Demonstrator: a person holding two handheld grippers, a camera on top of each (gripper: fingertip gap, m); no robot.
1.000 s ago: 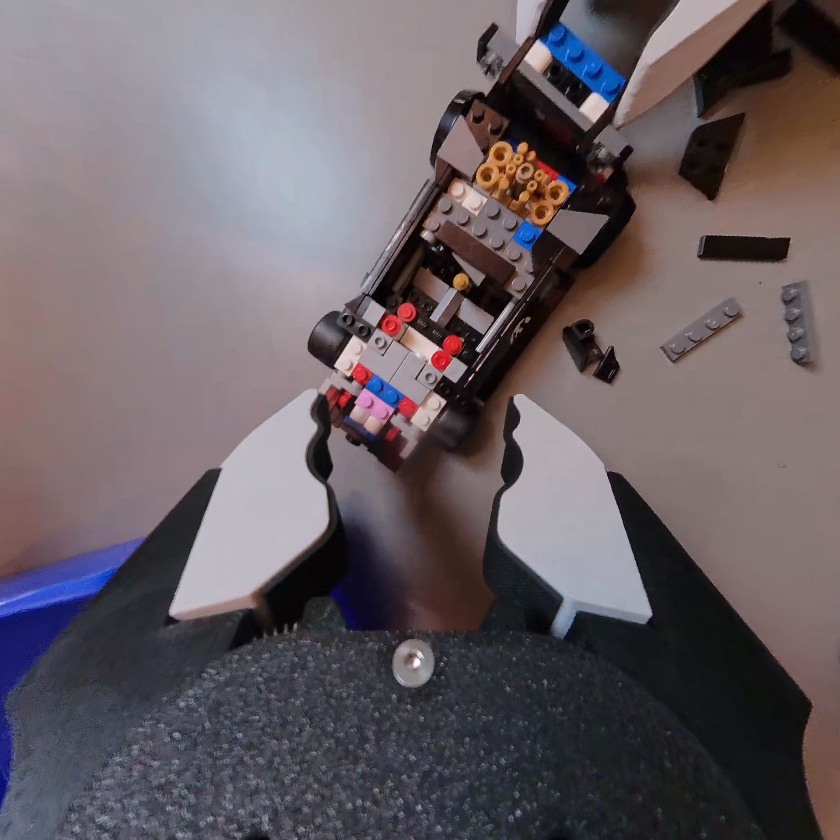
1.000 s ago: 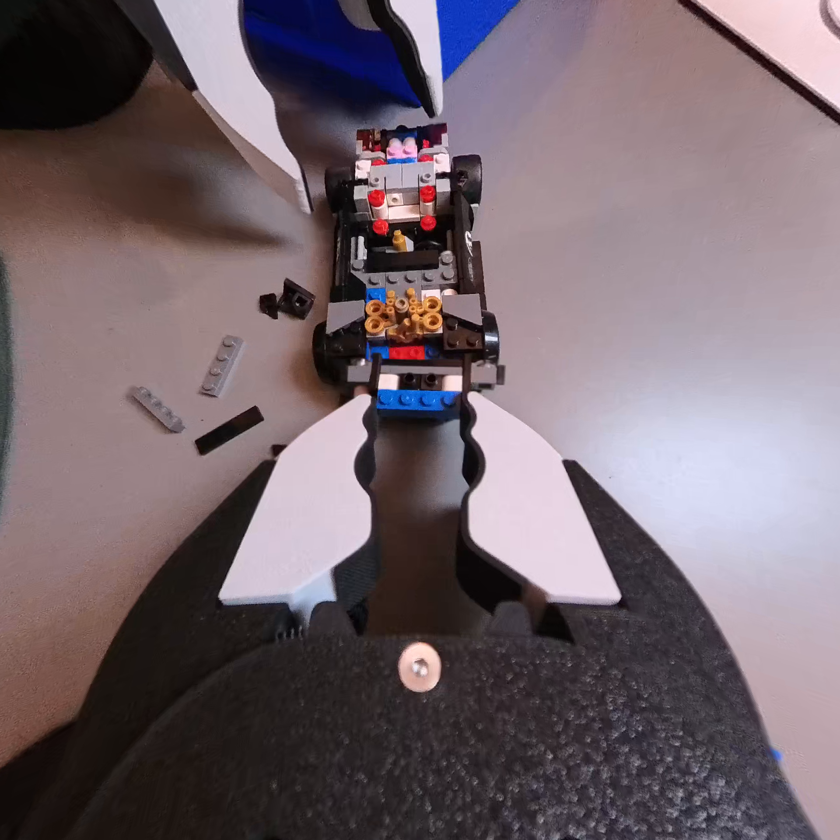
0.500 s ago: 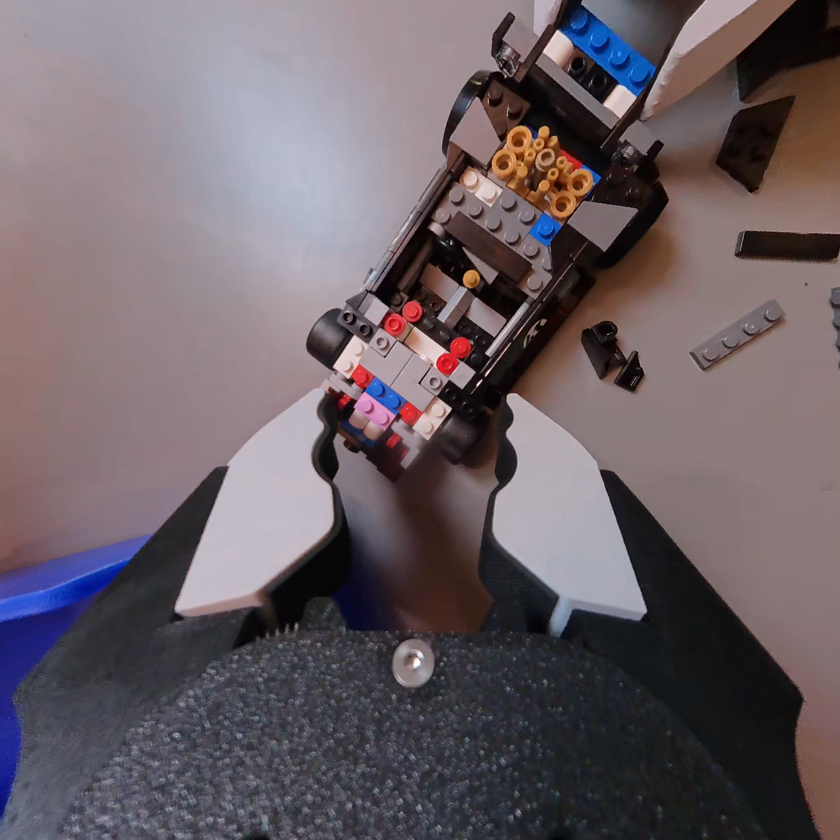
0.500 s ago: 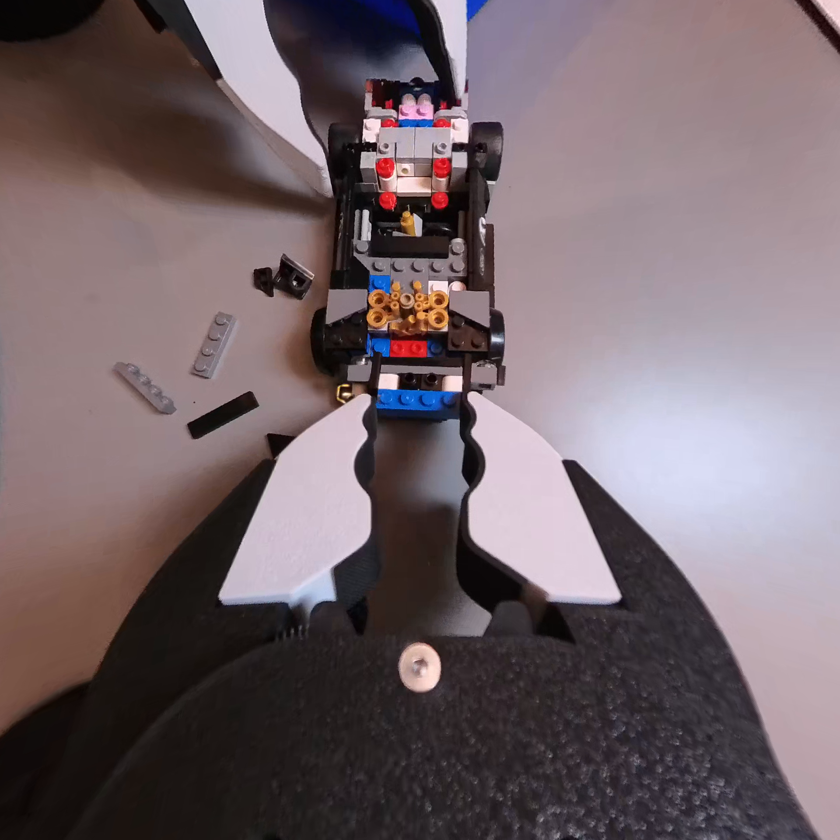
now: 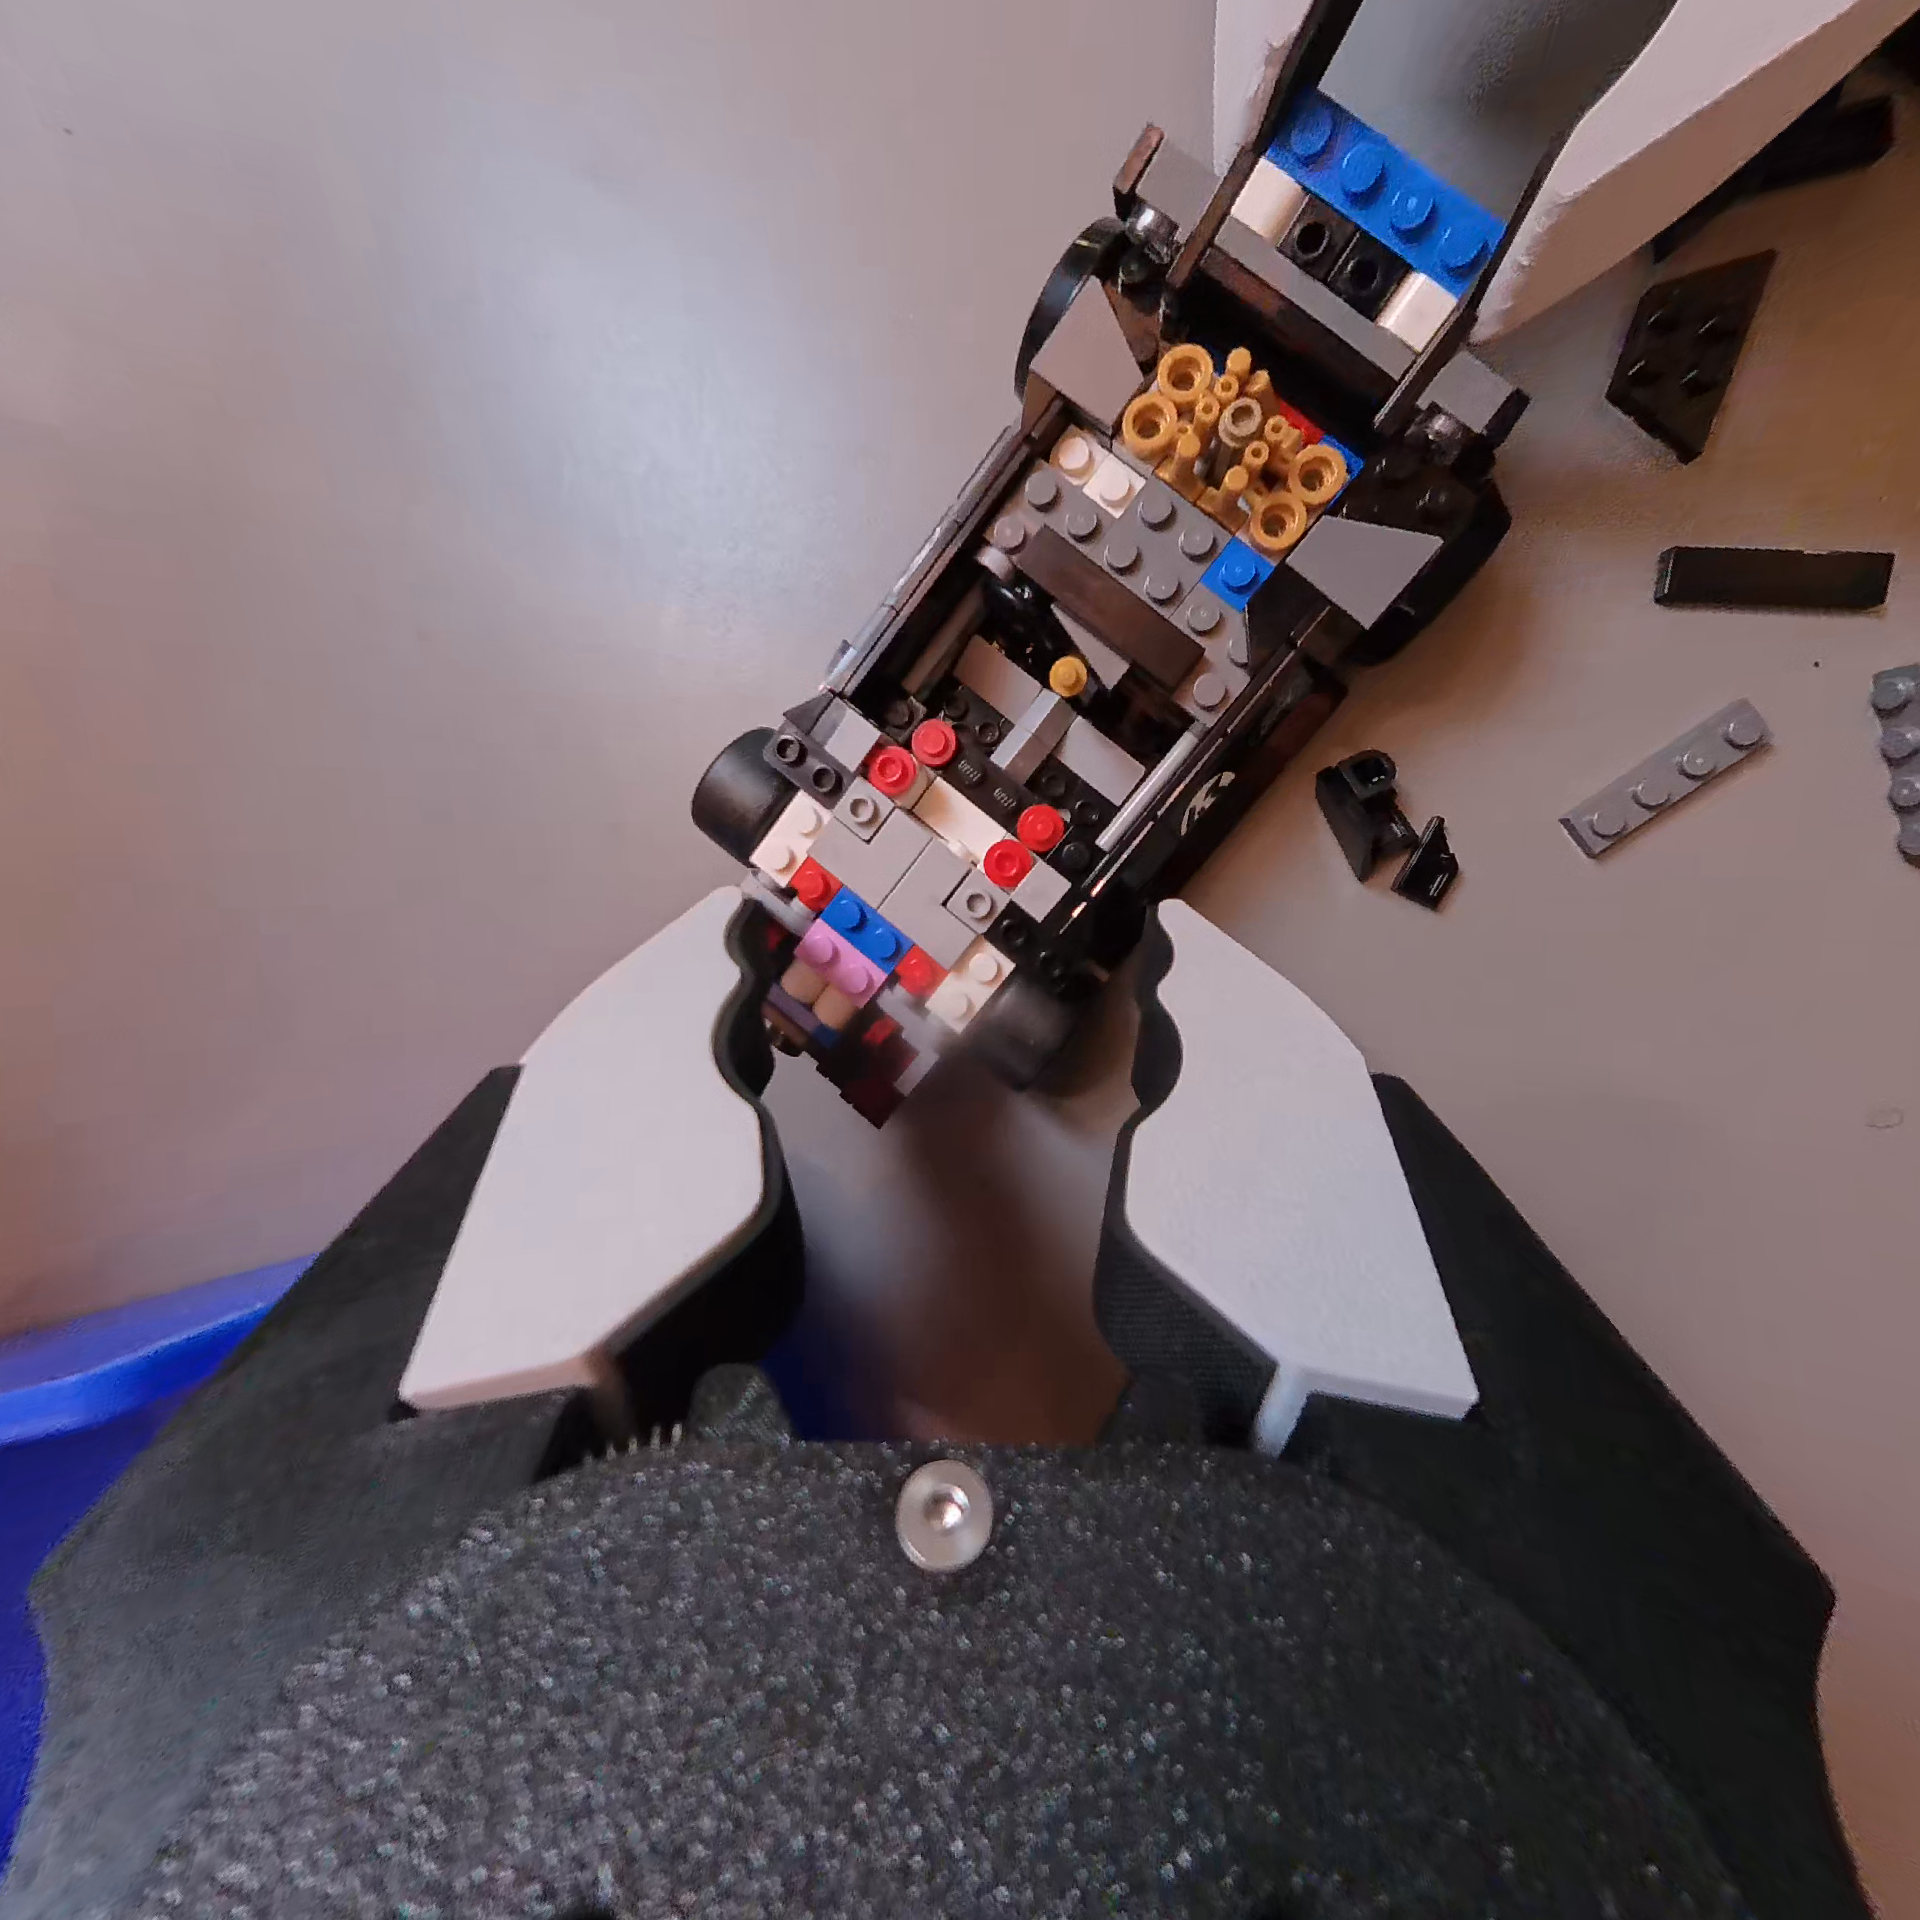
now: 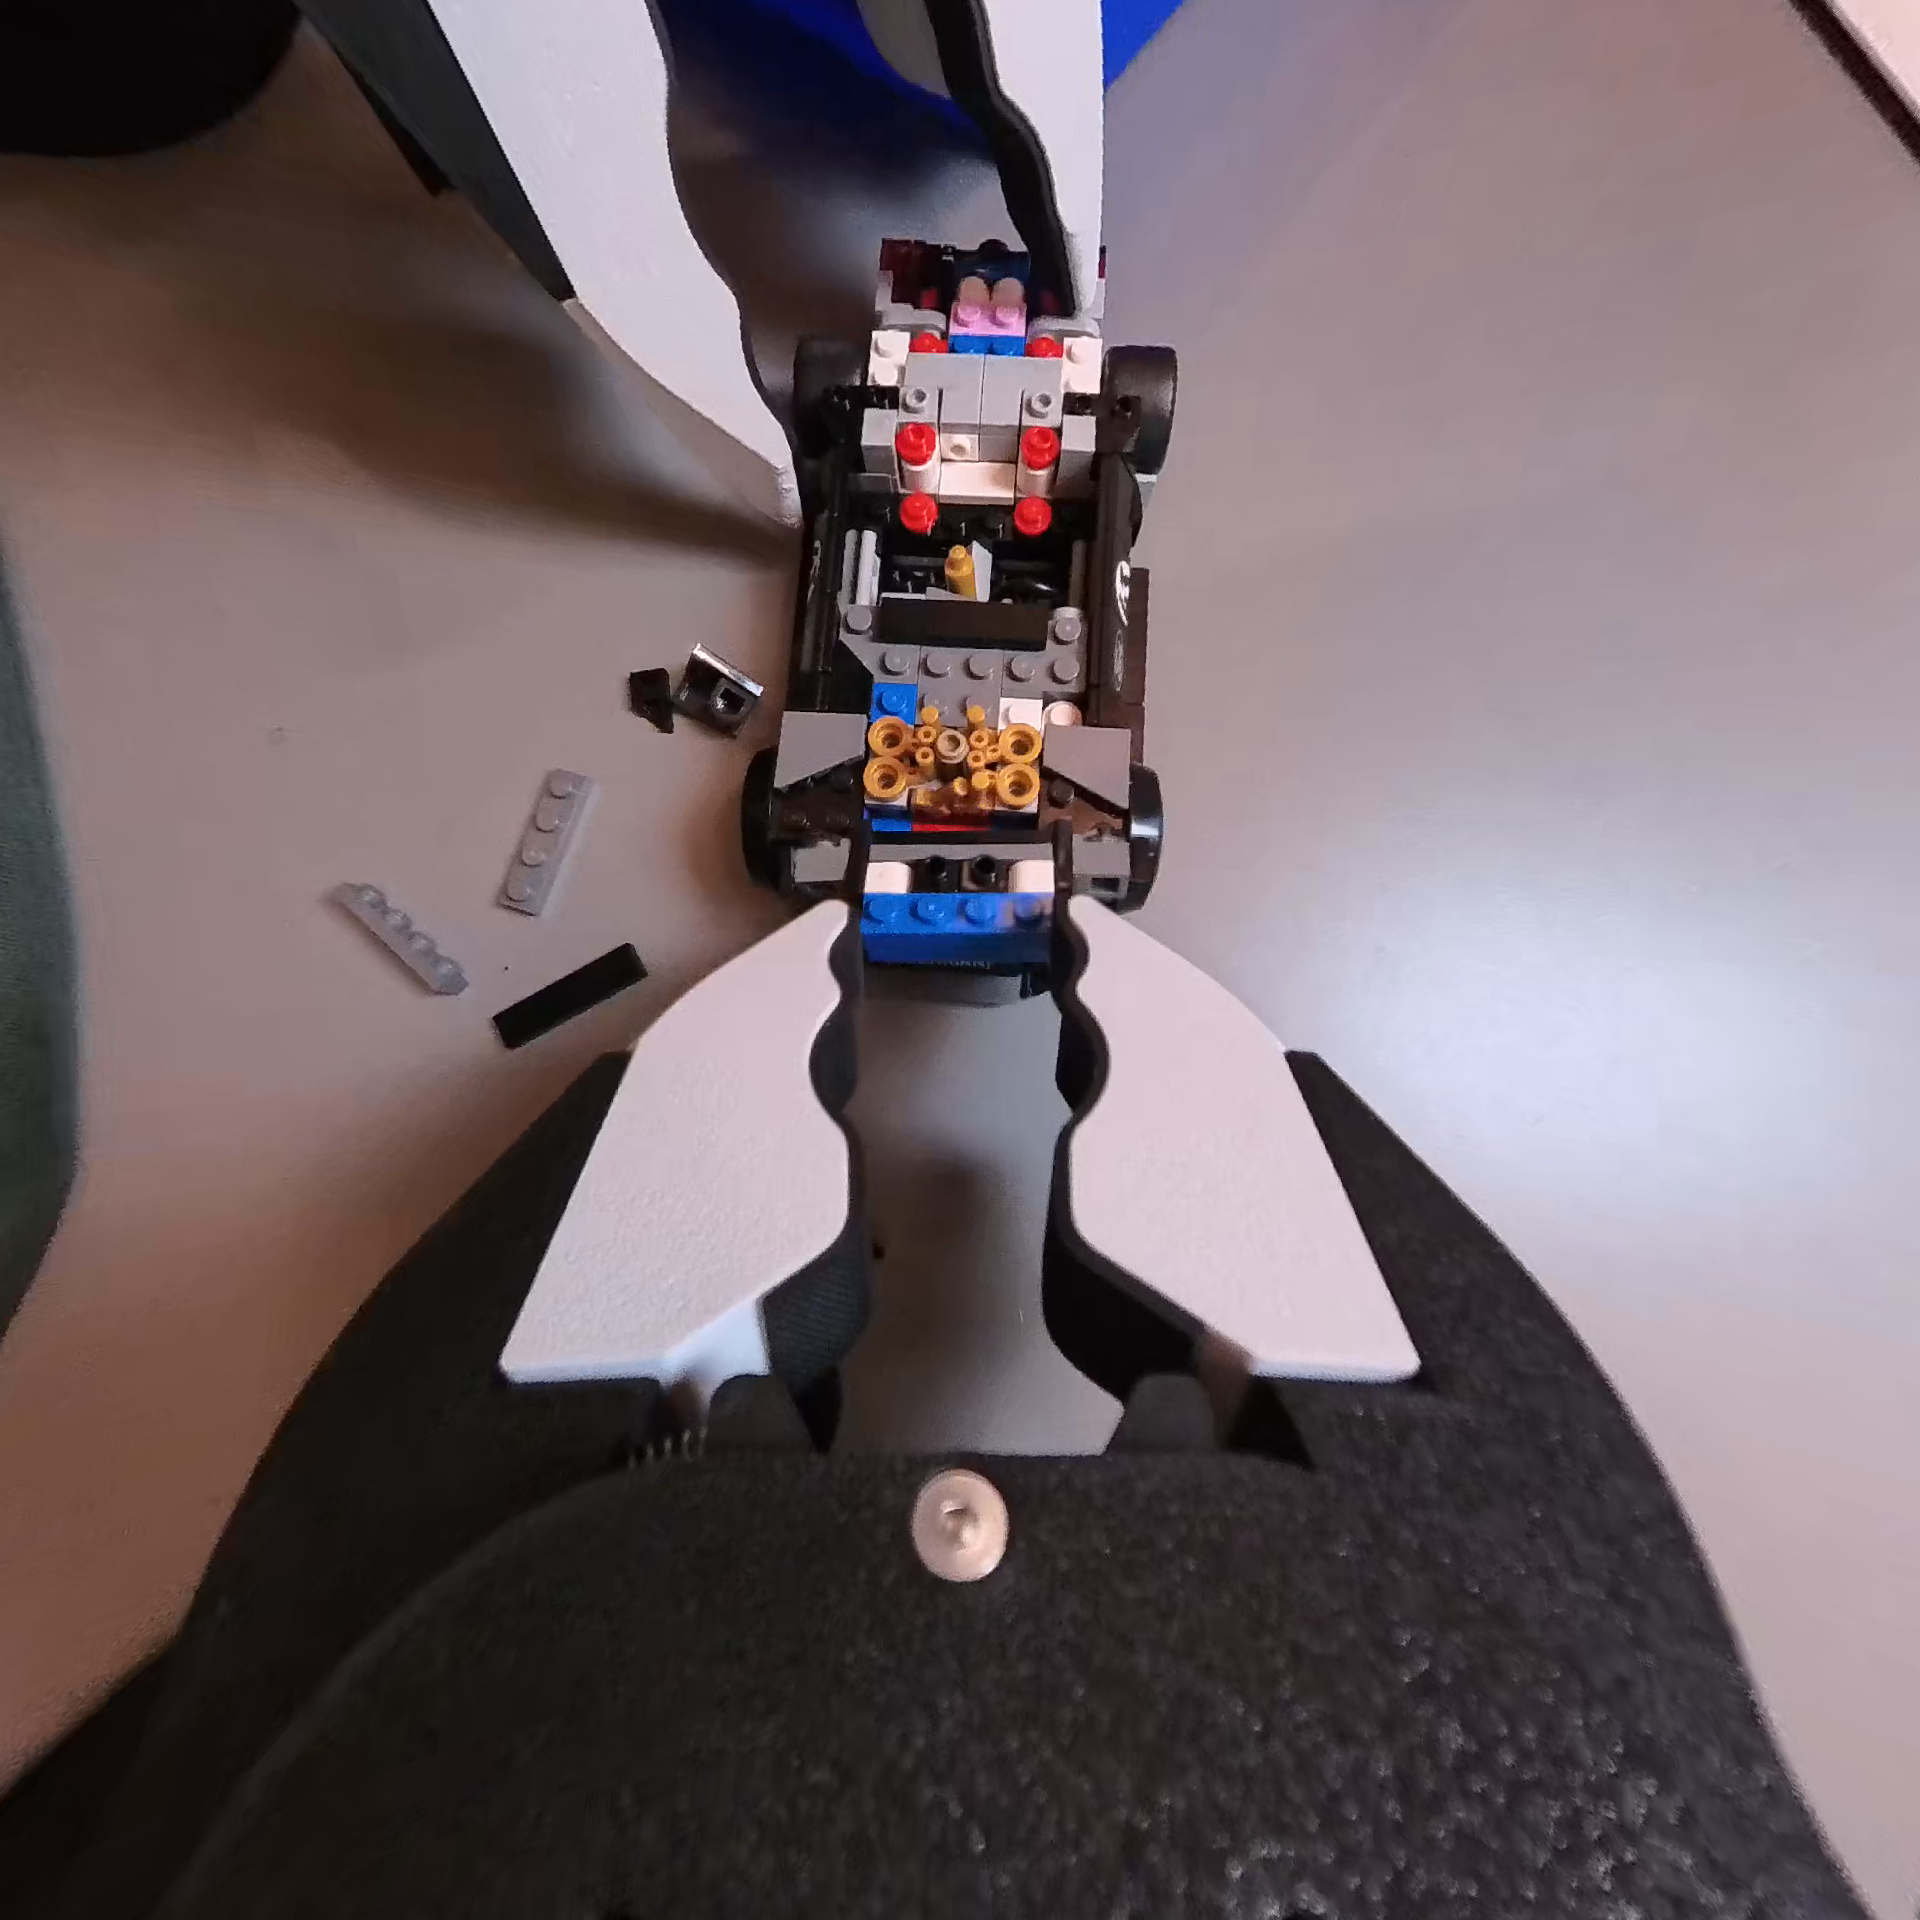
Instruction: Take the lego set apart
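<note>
A partly stripped black lego car (image 5: pixel 1081 665) with red, grey, blue and gold bricks lies on the grey table. My left gripper (image 5: pixel 940 977) is open, and the car's front end sits between its fingertips. My right gripper (image 6: pixel 958 920) is shut on the car's rear, with its tips pinching the blue plate (image 6: pixel 956 920). In the right wrist view the car (image 6: pixel 966 623) points away from me, and the left gripper's white fingers (image 6: pixel 644 208) flank its far end. In the left wrist view the right gripper's fingers (image 5: pixel 1714 104) clamp the blue plate (image 5: pixel 1382 197).
Loose pieces lie beside the car: a black wedge plate (image 5: pixel 1683 353), a black tile (image 5: pixel 1766 577), a grey plate (image 5: pixel 1668 774) and small black parts (image 5: pixel 1361 800). They also show in the right wrist view: grey plates (image 6: pixel 545 842), a black tile (image 6: pixel 566 992). A blue bin (image 5: pixel 104 1382) stands behind the left gripper. There is about 11 cm between the tips of the two grippers. About 7 cm separates my right fingertips from the black tile (image 6: pixel 566 992). It is also in sight in the left wrist view (image 5: pixel 1771 576).
My left gripper has moved forward, so the car's front end now sits between its fingers. My right gripper has kept its hold on the rear.
</note>
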